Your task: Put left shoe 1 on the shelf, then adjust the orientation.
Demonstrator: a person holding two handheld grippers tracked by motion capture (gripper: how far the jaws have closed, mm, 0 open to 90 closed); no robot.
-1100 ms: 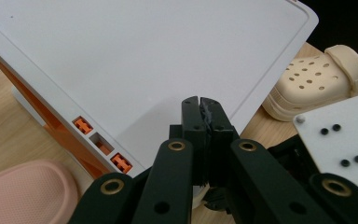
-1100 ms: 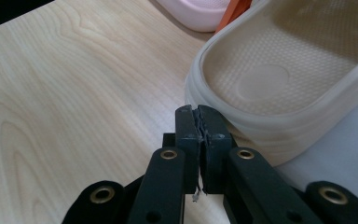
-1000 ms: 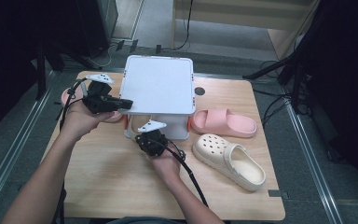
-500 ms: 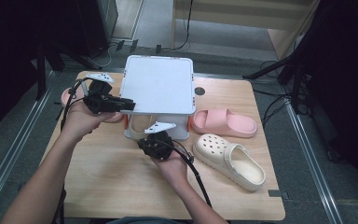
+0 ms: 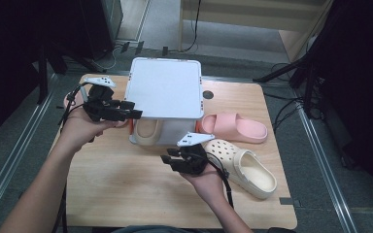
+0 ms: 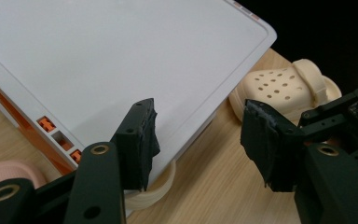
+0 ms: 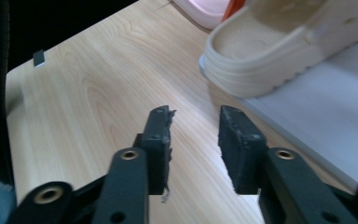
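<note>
While both tools point(image 5: 126, 110) point(image 5: 167, 160) gape, neither holds anything.

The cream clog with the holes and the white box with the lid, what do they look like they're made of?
The cream clog looks like moulded foam rubber: matte, thick-walled, with round punched holes and a soft, rounded rim. The white box looks like hard plastic: a smooth, faintly glossy lid with a crisp raised border and orange clips along one edge in the left gripper view. Neither can be confirmed by look alone.
</note>
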